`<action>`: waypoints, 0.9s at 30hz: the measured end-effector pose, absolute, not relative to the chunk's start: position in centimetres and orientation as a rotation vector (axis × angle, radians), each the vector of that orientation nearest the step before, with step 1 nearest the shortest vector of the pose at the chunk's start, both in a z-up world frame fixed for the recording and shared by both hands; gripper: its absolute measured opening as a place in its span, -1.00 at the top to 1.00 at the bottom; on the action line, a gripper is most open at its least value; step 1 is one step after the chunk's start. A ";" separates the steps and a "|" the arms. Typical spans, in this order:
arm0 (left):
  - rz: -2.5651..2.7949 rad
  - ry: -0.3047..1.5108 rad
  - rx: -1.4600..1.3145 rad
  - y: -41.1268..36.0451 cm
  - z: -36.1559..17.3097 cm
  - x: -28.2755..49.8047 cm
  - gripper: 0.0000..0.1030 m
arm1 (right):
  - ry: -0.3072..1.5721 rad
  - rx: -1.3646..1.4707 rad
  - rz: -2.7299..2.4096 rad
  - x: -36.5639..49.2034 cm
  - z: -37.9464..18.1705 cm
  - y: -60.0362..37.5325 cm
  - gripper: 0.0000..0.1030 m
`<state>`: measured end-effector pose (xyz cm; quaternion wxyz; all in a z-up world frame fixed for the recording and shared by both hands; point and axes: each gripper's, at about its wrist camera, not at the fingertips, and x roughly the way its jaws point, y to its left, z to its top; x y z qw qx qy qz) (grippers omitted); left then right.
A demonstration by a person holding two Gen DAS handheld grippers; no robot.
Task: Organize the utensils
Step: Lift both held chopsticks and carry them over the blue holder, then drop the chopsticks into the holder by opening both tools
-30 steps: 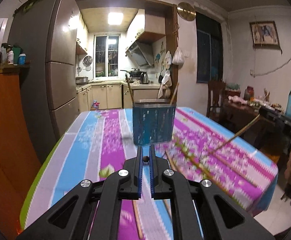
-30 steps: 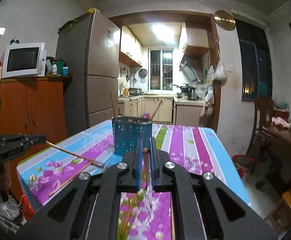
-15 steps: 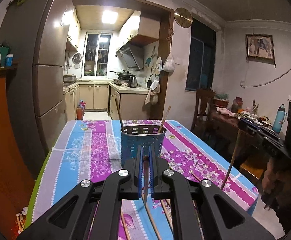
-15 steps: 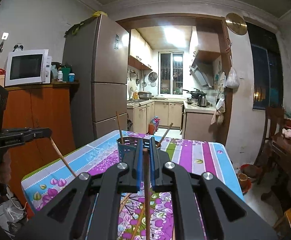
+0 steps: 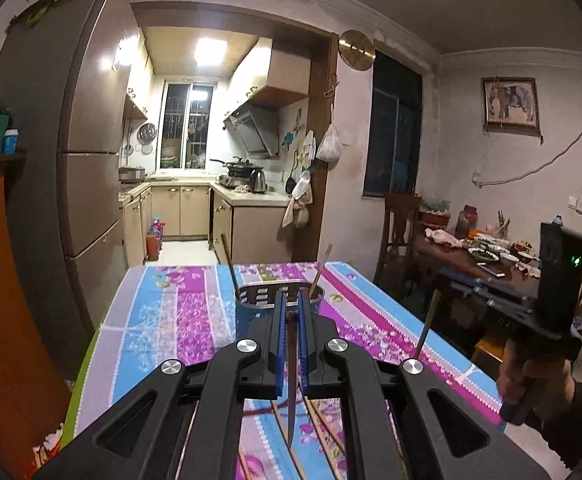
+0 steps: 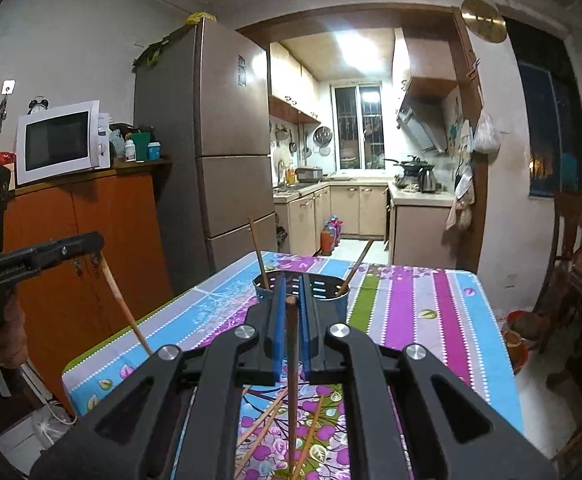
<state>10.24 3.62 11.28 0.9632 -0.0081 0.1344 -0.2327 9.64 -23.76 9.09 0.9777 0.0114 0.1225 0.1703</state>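
A blue perforated holder (image 5: 247, 316) stands mid-table on the striped floral cloth, with two chopsticks leaning in it. My left gripper (image 5: 289, 300) hovers in front of it, shut on a dark chopstick (image 5: 291, 384) that hangs tip down. At the right of that view the right gripper (image 5: 443, 282) carries its own hanging chopstick (image 5: 425, 328). In the right wrist view my right gripper (image 6: 291, 282) is shut on a brown chopstick (image 6: 292, 364) before the holder (image 6: 341, 300). The left gripper (image 6: 95, 246) shows at the left with its chopstick (image 6: 123, 308). Several loose chopsticks (image 6: 265, 416) lie on the cloth below.
A tall fridge (image 6: 219, 152) and an orange cabinet (image 6: 87, 240) with a microwave (image 6: 57, 142) line the table's left side. A dark dining table (image 5: 471, 256) with dishes and a chair (image 5: 397, 228) stand to the right. The kitchen opens beyond the table's far edge.
Both grippers have risen above the table, each carrying its chopstick. The chopsticks have swung from slanting across the cloth to hanging steeply. The holder now sits lower in both views.
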 end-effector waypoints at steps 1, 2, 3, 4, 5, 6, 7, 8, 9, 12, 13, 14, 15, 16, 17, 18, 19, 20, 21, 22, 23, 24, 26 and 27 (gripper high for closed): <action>-0.474 0.263 -0.016 3.5 11.6 10.6 0.86 | 0.249 0.023 0.346 9.9 9.3 -23.6 0.90; -0.478 0.249 -0.017 3.3 12.2 11.0 0.86 | 0.249 0.024 0.349 10.4 9.6 -23.5 0.90; -0.482 0.235 -0.017 3.1 12.7 11.3 0.87 | 0.246 0.023 0.350 10.7 10.0 -23.4 0.90; -0.484 0.218 -0.015 2.8 13.3 11.7 0.86 | 0.234 0.016 0.350 11.2 10.7 -23.3 0.90; -0.486 0.196 -0.010 2.5 14.1 12.1 0.86 | 0.223 0.011 0.348 11.6 11.4 -23.1 0.90; -0.483 0.157 0.001 2.1 15.2 12.7 0.86 | 0.203 0.007 0.344 12.0 12.3 -23.0 0.90; -0.473 0.123 0.012 1.6 16.3 13.3 0.86 | 0.182 0.005 0.341 12.5 13.3 -22.9 0.90; -0.469 0.099 0.017 1.3 17.0 13.8 0.86 | 0.152 0.008 0.340 13.2 14.8 -22.7 0.90; -0.466 0.067 0.022 0.8 18.2 14.6 0.86 | 0.127 0.011 0.338 13.8 16.0 -22.7 0.90; -0.445 -0.012 0.019 -0.6 20.9 17.6 0.87 | 0.046 0.022 0.325 16.1 19.6 -22.3 0.90; -0.434 -0.035 0.022 -1.1 21.5 18.5 0.86 | 0.028 0.023 0.320 16.8 20.3 -22.3 0.90; -0.422 -0.053 0.028 -1.5 21.9 19.2 0.86 | 0.001 0.020 0.305 17.7 21.1 -22.1 0.90; -0.416 -0.067 0.027 -1.9 22.3 20.3 0.86 | -0.016 0.018 0.296 18.5 21.6 -22.0 0.90; -0.412 -0.076 0.019 -2.3 22.6 21.4 0.86 | -0.030 0.019 0.286 19.4 22.0 -21.9 0.90; -0.409 -0.081 0.016 -2.6 22.6 22.1 0.86 | -0.042 0.025 0.275 20.7 22.2 -21.8 0.90; -0.401 -0.085 0.016 -2.9 22.5 23.2 0.86 | -0.047 0.029 0.265 21.6 22.2 -21.8 0.90; -0.397 -0.083 0.013 -3.2 22.2 24.2 0.86 | -0.051 0.033 0.254 22.3 22.1 -21.9 0.90; -0.401 -0.071 0.002 -3.5 21.6 25.4 0.87 | -0.052 0.041 0.245 23.4 21.7 -21.9 0.90; -0.401 -0.062 -0.003 -3.7 21.1 26.3 0.87 | -0.044 0.056 0.241 24.5 21.1 -22.1 0.90; -0.395 -0.052 -0.005 -3.9 20.6 27.1 0.87 | -0.037 0.068 0.236 25.3 20.7 -22.3 0.90; -0.394 -0.041 -0.005 -4.0 19.9 27.8 0.87 | -0.024 0.079 0.231 26.3 19.9 -22.4 0.90; -0.402 -0.020 -0.012 -4.1 19.0 28.7 0.87 | -0.010 0.085 0.226 27.1 19.1 -22.4 0.90; -0.409 0.007 -0.018 -4.2 17.4 30.0 0.87 | 0.028 0.098 0.213 28.6 17.2 -22.4 0.90; -0.408 0.029 -0.017 -4.3 16.2 30.8 0.87 | 0.054 0.105 0.211 29.4 16.2 -22.4 0.90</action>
